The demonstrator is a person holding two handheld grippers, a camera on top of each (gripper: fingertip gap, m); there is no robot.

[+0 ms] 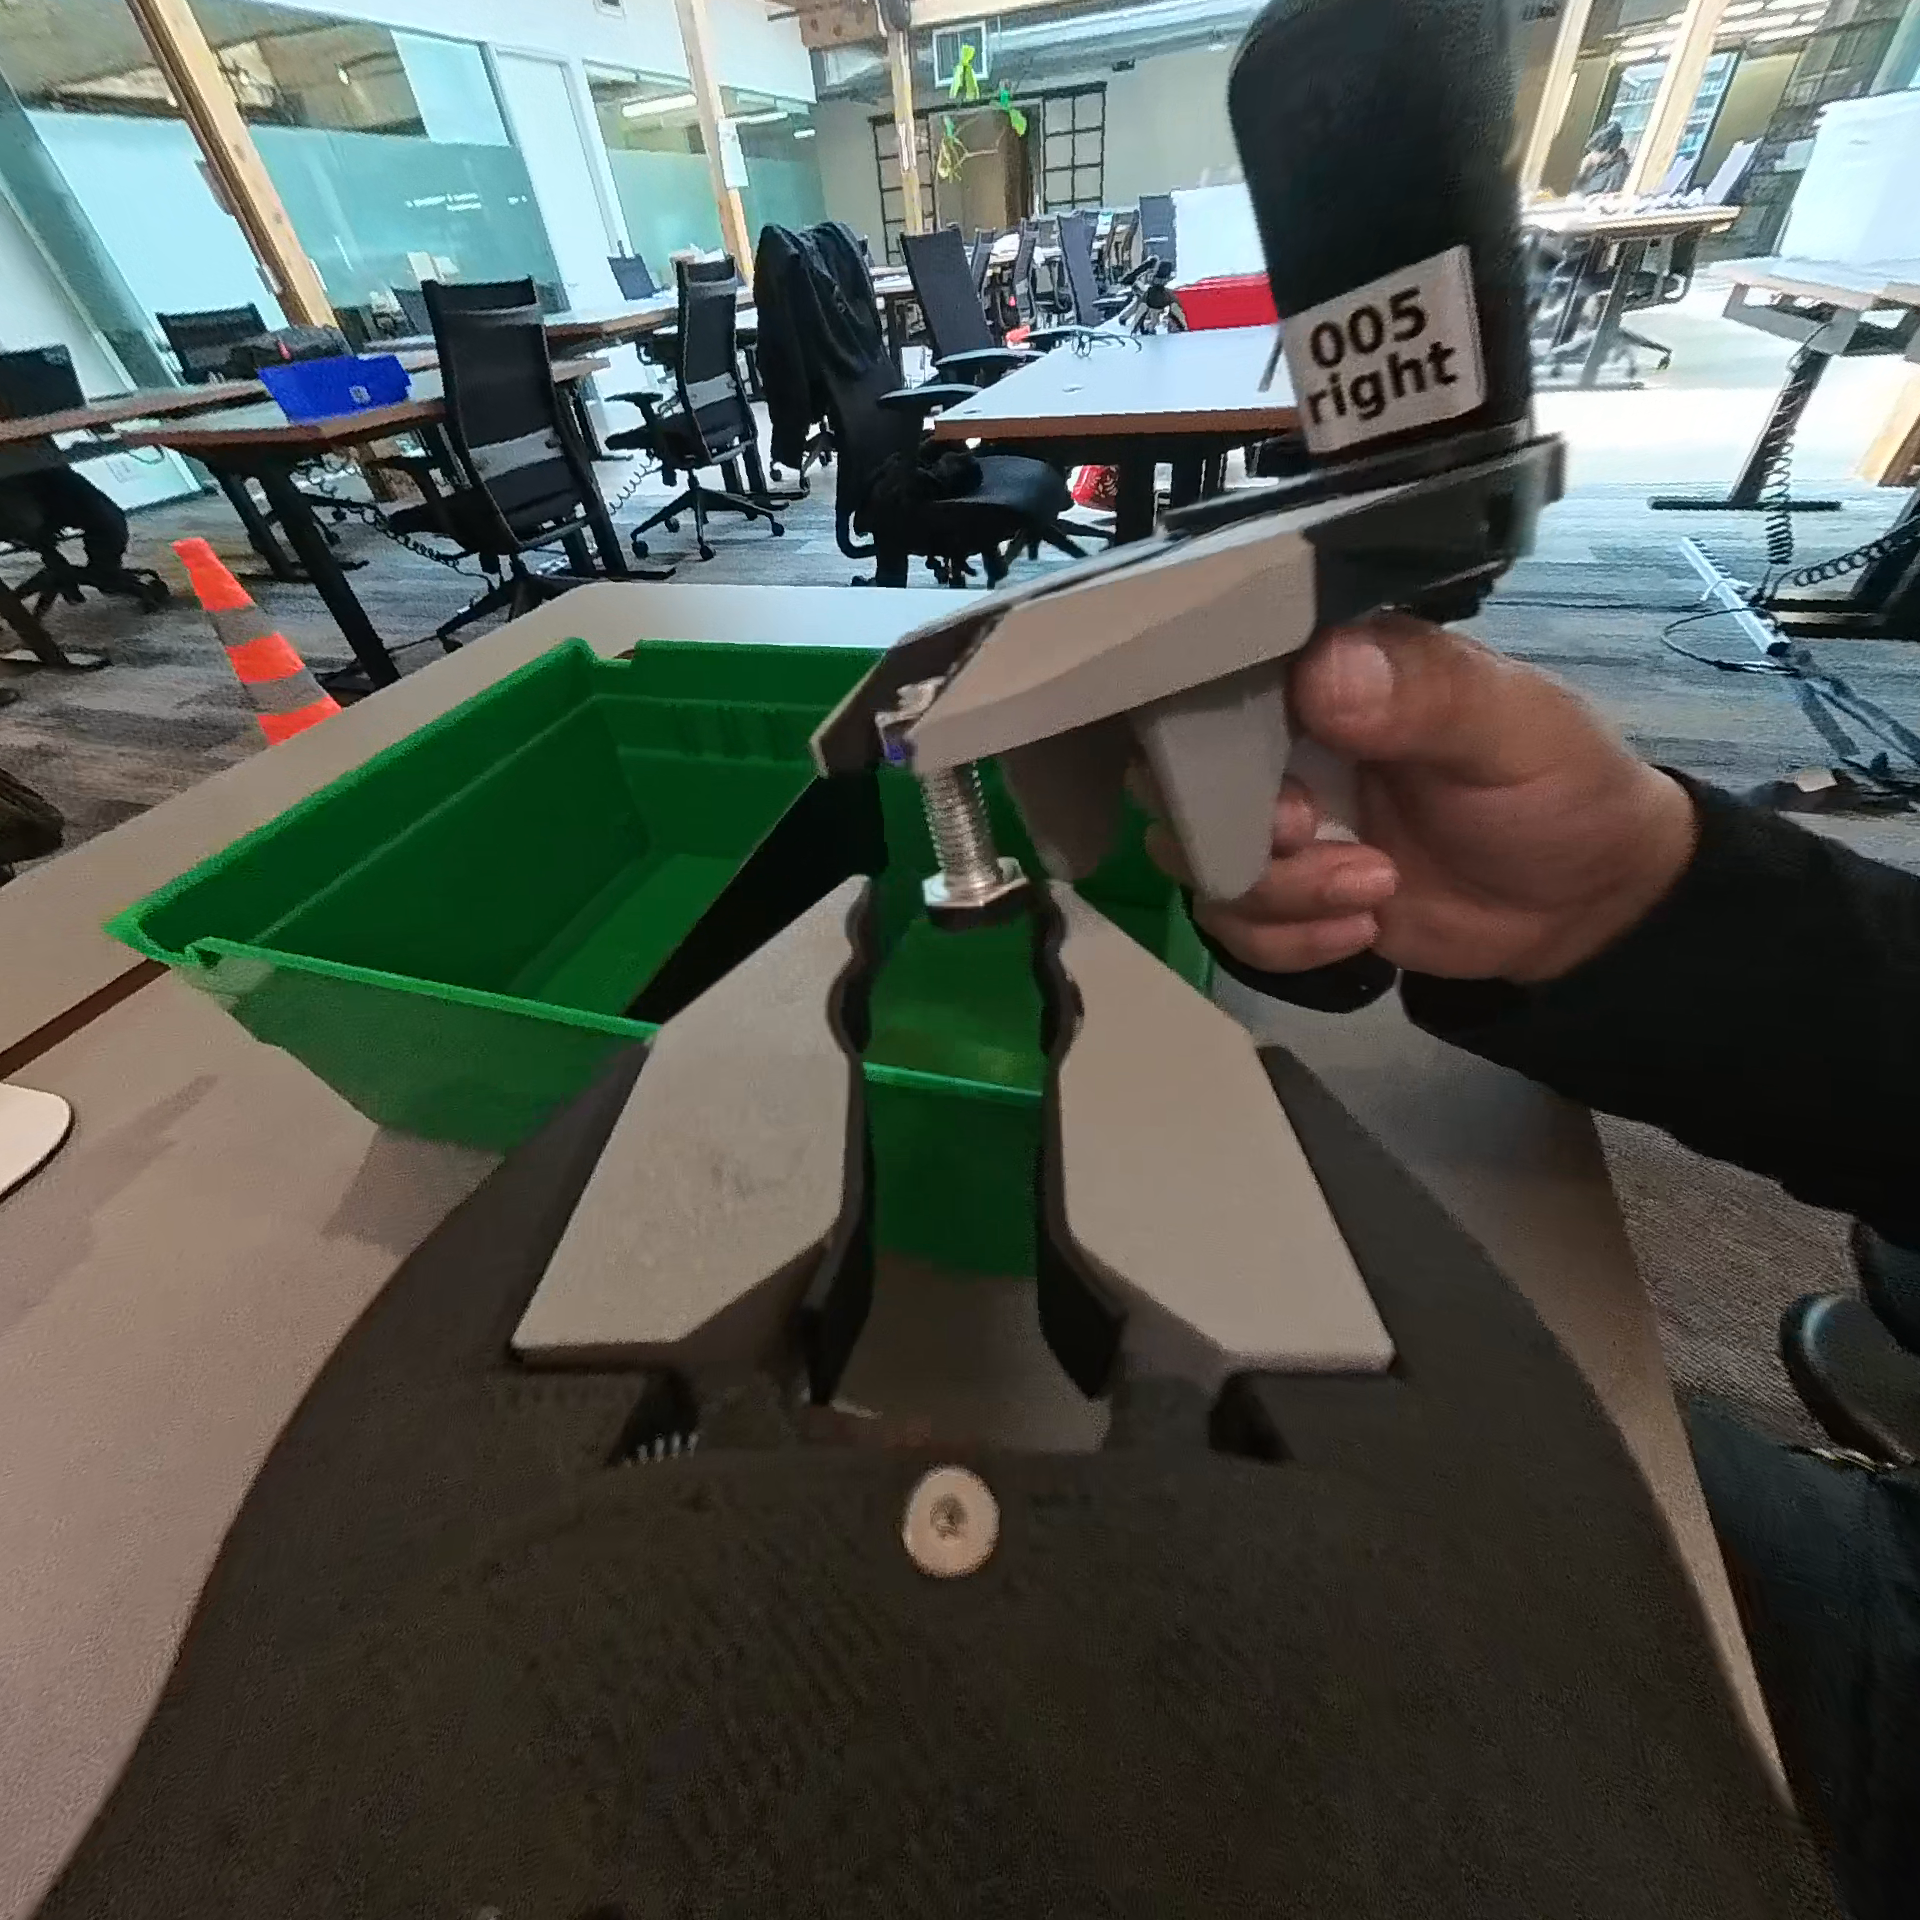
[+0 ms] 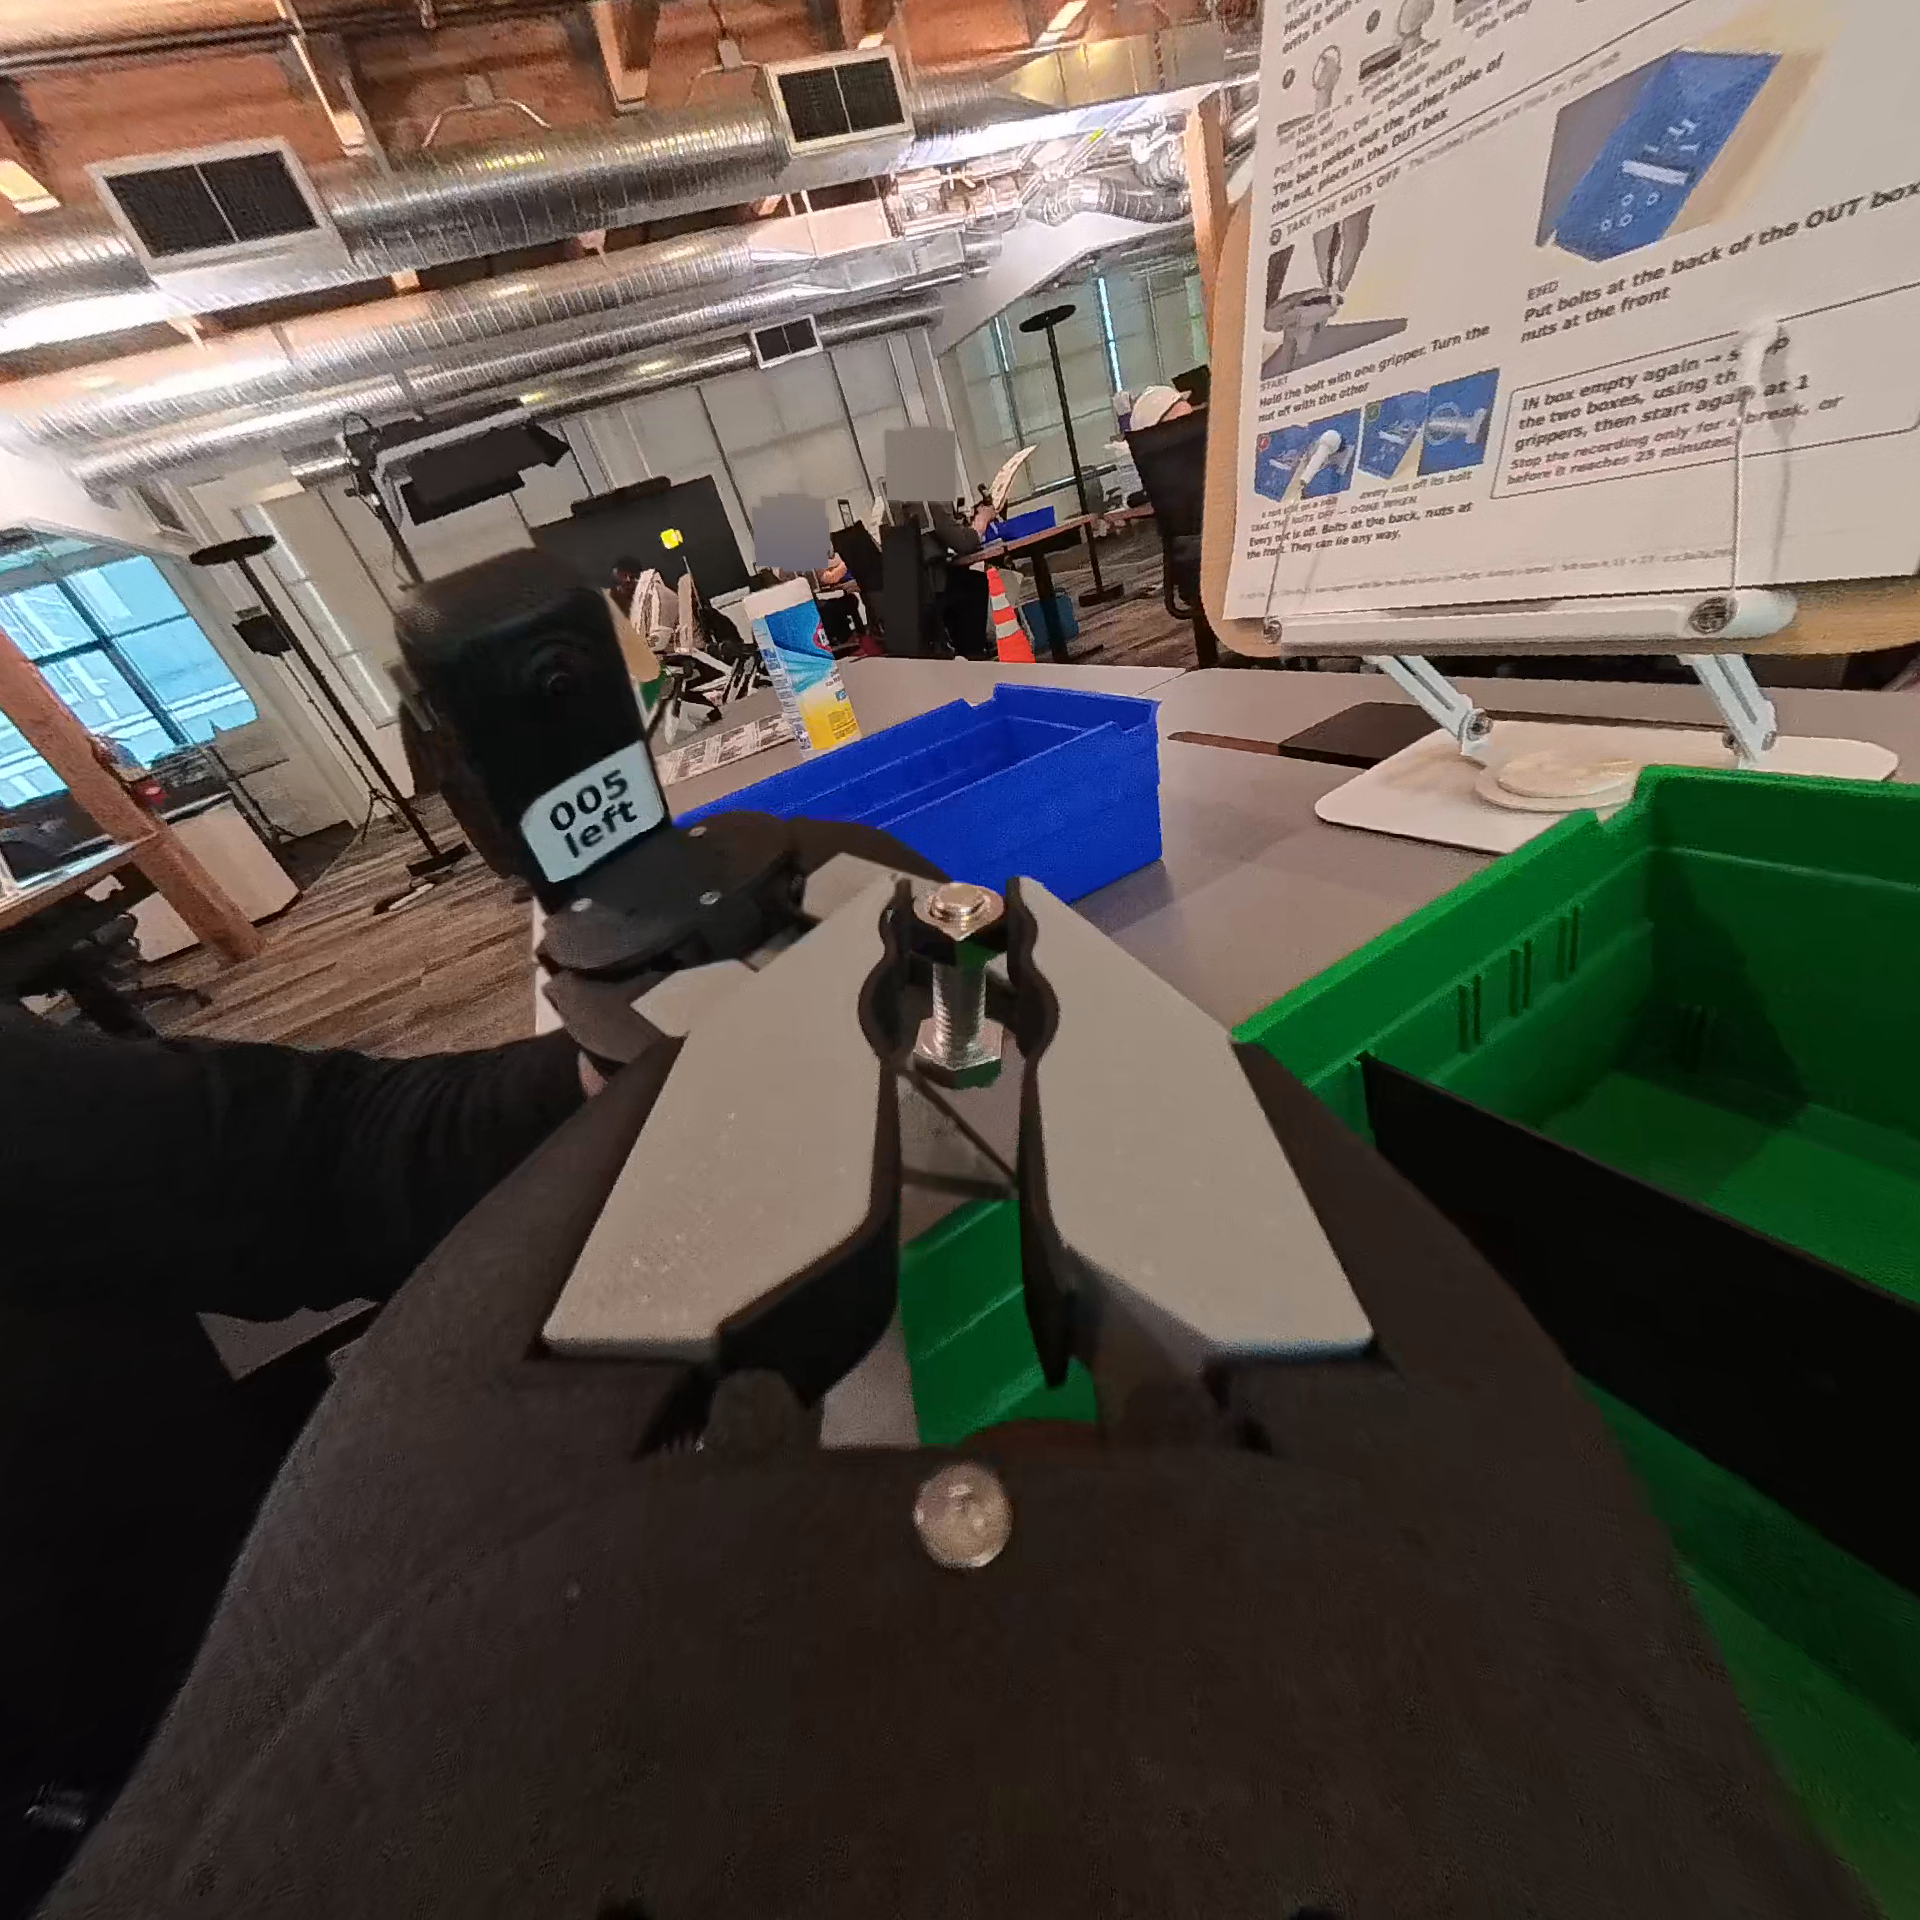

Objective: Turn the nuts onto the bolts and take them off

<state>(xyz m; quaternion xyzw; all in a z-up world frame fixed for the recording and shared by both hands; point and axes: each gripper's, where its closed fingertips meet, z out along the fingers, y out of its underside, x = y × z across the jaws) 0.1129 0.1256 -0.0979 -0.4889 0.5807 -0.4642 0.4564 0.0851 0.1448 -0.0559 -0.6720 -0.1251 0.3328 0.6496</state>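
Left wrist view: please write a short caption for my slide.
Left gripper holds the nut while right gripper holds the bolt above the green bin.

Right gripper [image 2: 961,935] at frame centre clamped on bolt [image 2: 957,1003] head, nut [image 2: 958,1062] lower on the thread, green bin [image 2: 1558,966] at right (black divider inside), blue bin [image 2: 1039,821] above centre.

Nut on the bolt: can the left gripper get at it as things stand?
Likely yes: the nut lies between the left gripper's tips; the right gripper clamps the bolt by its head.
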